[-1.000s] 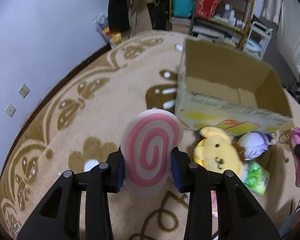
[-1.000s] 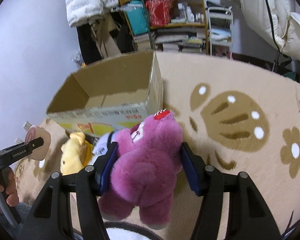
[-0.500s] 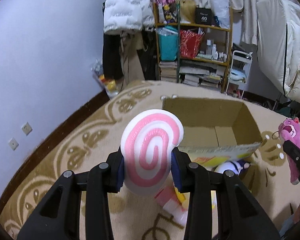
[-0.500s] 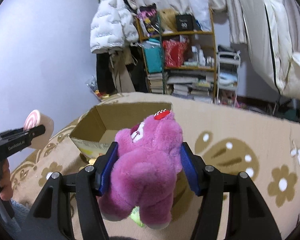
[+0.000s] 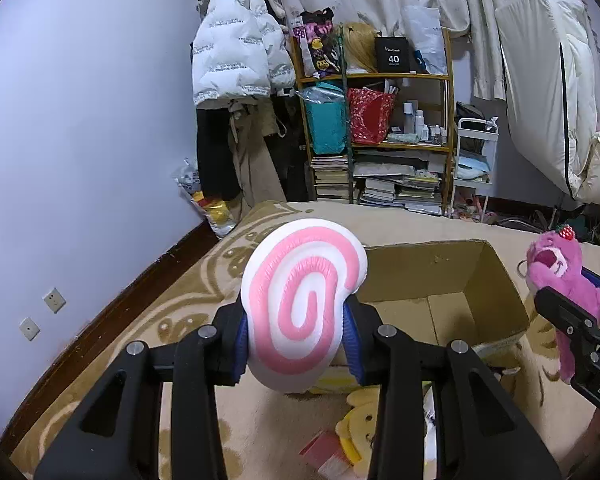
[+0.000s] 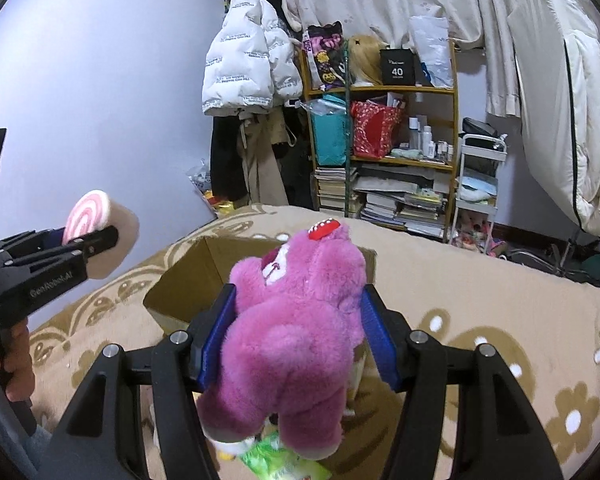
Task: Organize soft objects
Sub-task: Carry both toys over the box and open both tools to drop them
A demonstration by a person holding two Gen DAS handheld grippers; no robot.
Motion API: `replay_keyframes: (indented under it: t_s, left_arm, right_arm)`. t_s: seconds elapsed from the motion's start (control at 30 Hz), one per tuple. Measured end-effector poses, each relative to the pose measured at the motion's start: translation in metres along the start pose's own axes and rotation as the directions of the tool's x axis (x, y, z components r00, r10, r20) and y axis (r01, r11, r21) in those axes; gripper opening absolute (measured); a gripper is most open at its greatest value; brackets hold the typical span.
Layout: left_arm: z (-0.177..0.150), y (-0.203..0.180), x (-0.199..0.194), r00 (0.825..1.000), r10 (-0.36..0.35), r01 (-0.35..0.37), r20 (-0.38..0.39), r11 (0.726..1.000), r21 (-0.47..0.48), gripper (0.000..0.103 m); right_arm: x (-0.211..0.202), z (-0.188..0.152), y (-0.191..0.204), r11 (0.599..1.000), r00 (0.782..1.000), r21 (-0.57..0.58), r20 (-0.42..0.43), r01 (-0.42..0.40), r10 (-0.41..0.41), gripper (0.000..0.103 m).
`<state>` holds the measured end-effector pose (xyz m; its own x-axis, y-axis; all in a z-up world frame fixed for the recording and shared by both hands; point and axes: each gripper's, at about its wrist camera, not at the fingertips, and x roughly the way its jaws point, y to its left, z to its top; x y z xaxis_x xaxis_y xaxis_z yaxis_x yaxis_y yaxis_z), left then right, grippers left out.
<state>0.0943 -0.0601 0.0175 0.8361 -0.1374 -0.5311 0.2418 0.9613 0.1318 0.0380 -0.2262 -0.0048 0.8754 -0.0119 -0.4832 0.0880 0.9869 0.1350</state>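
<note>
My left gripper (image 5: pixel 298 338) is shut on a white plush roll with a pink spiral (image 5: pixel 302 304), held in the air above the carpet. My right gripper (image 6: pixel 298 338) is shut on a purple plush bear (image 6: pixel 296 344) with a red strawberry on its head. An open cardboard box (image 5: pixel 496 280) stands on the carpet just beyond both toys. The bear (image 5: pixel 560 280) shows at the right edge of the left wrist view. The spiral roll (image 6: pixel 100 224) shows at the left of the right wrist view. A yellow plush (image 5: pixel 360 412) lies on the carpet below the left gripper.
A beige patterned carpet (image 5: pixel 160 320) covers the floor. A green packet (image 6: pixel 276 460) lies under the bear. A shelf with books and bags (image 5: pixel 380 140), a white trolley (image 5: pixel 472 160) and hanging coats (image 5: pixel 236 56) stand at the far wall. A hand (image 6: pixel 16 356) grips the left tool.
Both grippers have risen and tilted up with their toys. The box has dropped lower in both views and the far wall and shelf have come into sight.
</note>
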Motion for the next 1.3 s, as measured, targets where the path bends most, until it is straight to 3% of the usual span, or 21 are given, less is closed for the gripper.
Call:
replay_keyframes:
  t_s: [0.27,0.8,1.1,1.3]
  left_arm:
    - [0.012,-0.006,0.025,0.997,-0.071,0.07,-0.028,0.997,-0.017,0.038]
    - [0.001,-0.025,0.078,0.975,-0.147,0.146,-0.164,0.989,-0.019,0.042]
    - [-0.003,-0.029,0.092,0.964,-0.158,0.159,-0.214,0.987,-0.012,0.053]
    - [-0.002,-0.029,0.083,0.97,-0.14,0.144,-0.199,0.989,0.009,0.071]
  right_arm:
    - [0.023,0.014,-0.001,0.999,0.999,-0.02,0.017,-0.034,0.034,0.064]
    - [0.081,-0.001,-0.016,0.998,0.994,-0.003,-0.091,-0.062,0.062,0.065]
    - [0.085,-0.008,-0.022,0.997,0.989,0.027,-0.126,-0.078,0.08,0.067]
    - [0.081,-0.008,-0.018,0.997,0.988,0.014,-0.137,-0.073,0.074,0.067]
